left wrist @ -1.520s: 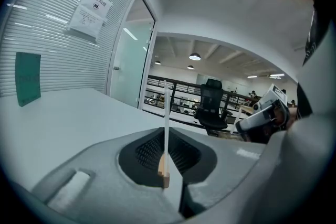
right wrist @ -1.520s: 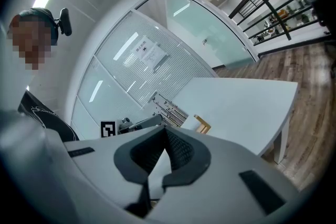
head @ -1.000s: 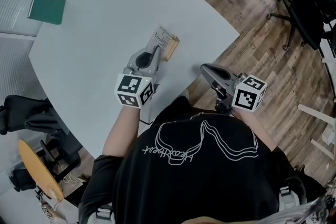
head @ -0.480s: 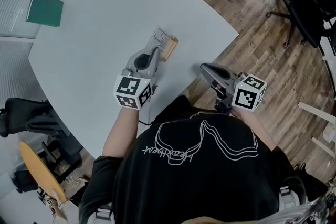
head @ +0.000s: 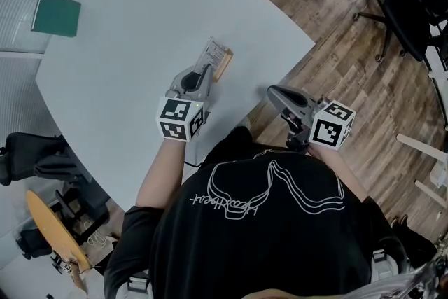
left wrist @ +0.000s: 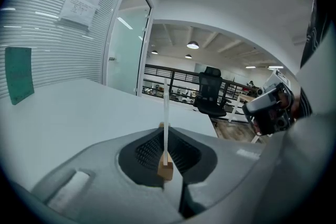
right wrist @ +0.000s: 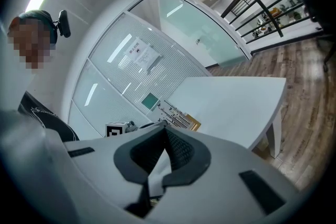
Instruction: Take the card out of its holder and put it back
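Observation:
A white printed card (head: 214, 51) stands upright over a small wooden holder (head: 224, 65) near the table's right edge. My left gripper (head: 206, 71) is shut on the card from the near side. In the left gripper view the card (left wrist: 166, 113) shows edge-on between the pads, and its lower edge meets the wooden holder (left wrist: 166, 170). My right gripper (head: 273, 90) hangs past the table's edge, shut with nothing in it. The right gripper view, looking past its closed jaws (right wrist: 163, 136), shows the card (right wrist: 175, 116) and holder (right wrist: 193, 124) from the side.
The white table (head: 140, 3) bears a green book (head: 56, 13) at its far left corner. A black office chair (head: 413, 3) stands on the wood floor at the upper right. Another dark chair (head: 35, 154) sits at the left by the table's near edge.
My left gripper has sunk a little with the card, bringing it down onto the wooden holder. The right gripper has kept still.

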